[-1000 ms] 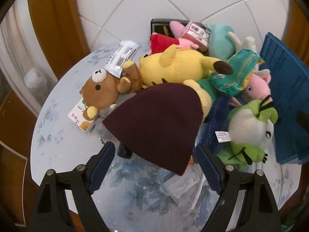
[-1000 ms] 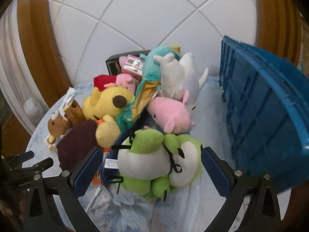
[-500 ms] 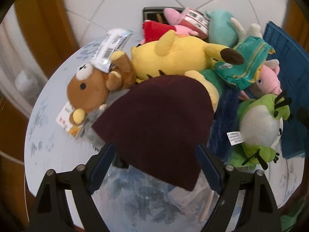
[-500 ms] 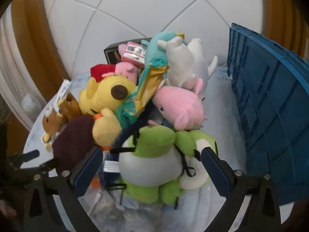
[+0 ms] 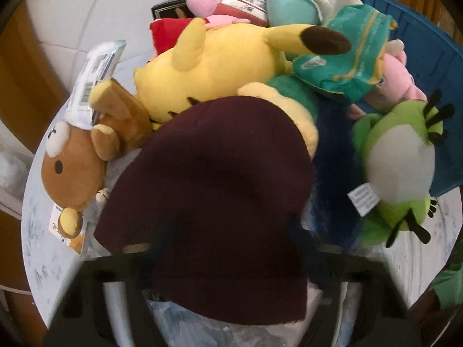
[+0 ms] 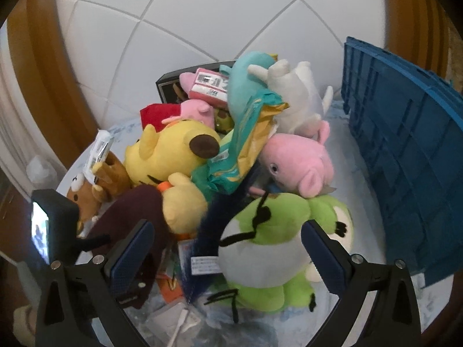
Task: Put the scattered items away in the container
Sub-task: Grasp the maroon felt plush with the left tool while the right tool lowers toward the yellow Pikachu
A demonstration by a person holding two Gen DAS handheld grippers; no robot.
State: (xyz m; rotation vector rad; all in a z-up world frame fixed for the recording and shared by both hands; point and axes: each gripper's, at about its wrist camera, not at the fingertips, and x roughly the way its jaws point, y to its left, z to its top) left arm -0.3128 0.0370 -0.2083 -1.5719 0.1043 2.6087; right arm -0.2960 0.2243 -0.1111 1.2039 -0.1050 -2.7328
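A maroon knit hat [image 5: 214,190] lies at the front of a heap of toys on a round table [image 5: 43,248]. My left gripper [image 5: 225,243] is blurred and closing on the hat, which bunches up between its jaws. In the right wrist view the same gripper's black body [image 6: 55,225] sits on the hat [image 6: 127,219]. My right gripper [image 6: 228,231] is open, its blue pads [image 6: 136,248] on either side of a green and white plush [image 6: 260,248] without touching it. The blue crate [image 6: 405,173] stands at the right.
The heap holds a yellow plush [image 5: 220,66], a brown bear [image 5: 75,167], a pink pig [image 6: 298,159], a teal snack bag [image 5: 344,66], a white plush [image 6: 295,101] and small boxes. White tiled floor and wooden trim lie beyond the table.
My left gripper came down and forward over the maroon hat and its jaws narrowed onto it. My right gripper moved closer to the green plush and stayed open.
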